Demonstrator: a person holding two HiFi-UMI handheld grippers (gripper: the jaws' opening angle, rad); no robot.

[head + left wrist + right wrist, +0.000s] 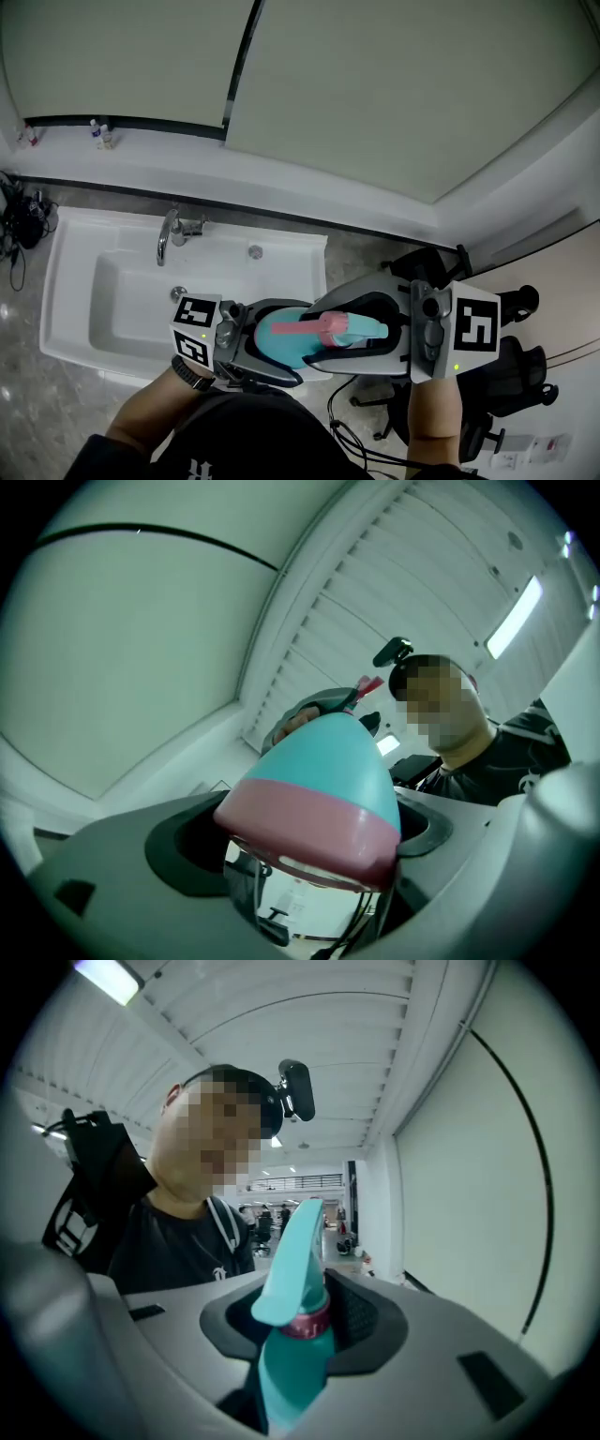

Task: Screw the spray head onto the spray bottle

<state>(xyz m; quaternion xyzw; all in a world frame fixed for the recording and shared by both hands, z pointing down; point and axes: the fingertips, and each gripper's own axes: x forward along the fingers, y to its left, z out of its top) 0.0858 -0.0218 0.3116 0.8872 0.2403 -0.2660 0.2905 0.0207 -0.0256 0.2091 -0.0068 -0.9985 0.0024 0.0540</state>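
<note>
Your left tongs (267, 339) grip bottle (319, 771), right tongs (300, 1326) grip head (292, 1251); head seated on bottle, tightening probably left

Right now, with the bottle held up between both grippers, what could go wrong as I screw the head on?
The left gripper clamps the spray bottle on its rounded, tapering body, so twisting could turn it or slip it out.
The right gripper grips the spray head by its pink collar; if the head isn't square to the neck, it may cross-thread.
Everything hangs in mid-air near the sink's front corner, so a slip means a drop.
</note>
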